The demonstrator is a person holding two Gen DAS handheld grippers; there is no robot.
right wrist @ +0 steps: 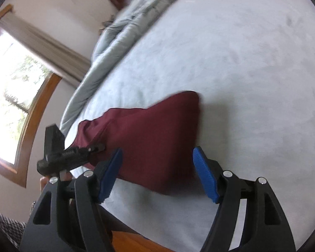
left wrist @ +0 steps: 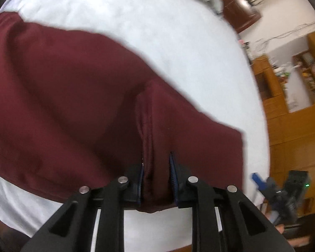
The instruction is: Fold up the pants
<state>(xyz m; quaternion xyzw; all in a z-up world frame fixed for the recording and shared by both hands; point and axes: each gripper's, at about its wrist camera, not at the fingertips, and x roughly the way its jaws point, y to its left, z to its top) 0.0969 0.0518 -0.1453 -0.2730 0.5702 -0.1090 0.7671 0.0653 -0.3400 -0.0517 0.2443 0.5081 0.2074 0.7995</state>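
Note:
Maroon pants (left wrist: 73,105) lie spread on the white bed sheet (left wrist: 157,31). My left gripper (left wrist: 156,159) is shut on a bunched fold at the pants' near edge, and the cloth puckers up between its blue pads. In the right wrist view the pants (right wrist: 153,126) taper to the left, where the left gripper (right wrist: 98,147) holds them. My right gripper (right wrist: 157,149) is open, with its blue pads on either side of the pants' wide end and clear of the cloth. Its blurred body (left wrist: 260,180) shows at the lower right of the left wrist view.
A rumpled grey duvet (right wrist: 119,37) lies along the bed's far side by a window (right wrist: 12,84). Wooden cabinets (left wrist: 283,105) stand beyond the bed's right edge. A wooden bed frame (right wrist: 132,241) runs under the near edge. Bare sheet (right wrist: 252,73) stretches to the right of the pants.

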